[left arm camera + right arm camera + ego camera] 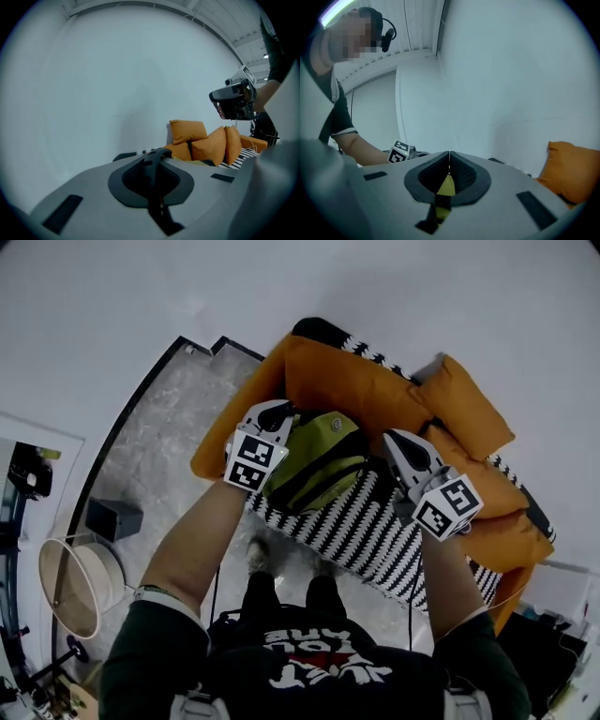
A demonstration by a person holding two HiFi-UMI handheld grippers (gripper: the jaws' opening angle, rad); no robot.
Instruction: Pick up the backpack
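Note:
An olive-green backpack with black trim hangs between my two grippers, above the sofa seat. My left gripper is at its left side. In the left gripper view the jaws are shut on a black strap of the backpack. My right gripper is at the bag's right side. The right gripper view shows its jaws shut, with yellow-green backpack fabric and a black strap pinched between the pads. Both grippers point roughly level towards the white wall.
Below the bag stands an orange sofa with a black-and-white striped throw and orange cushions. A round pale basket and a dark box sit on the grey floor at left. The person's shoes are close to the sofa front.

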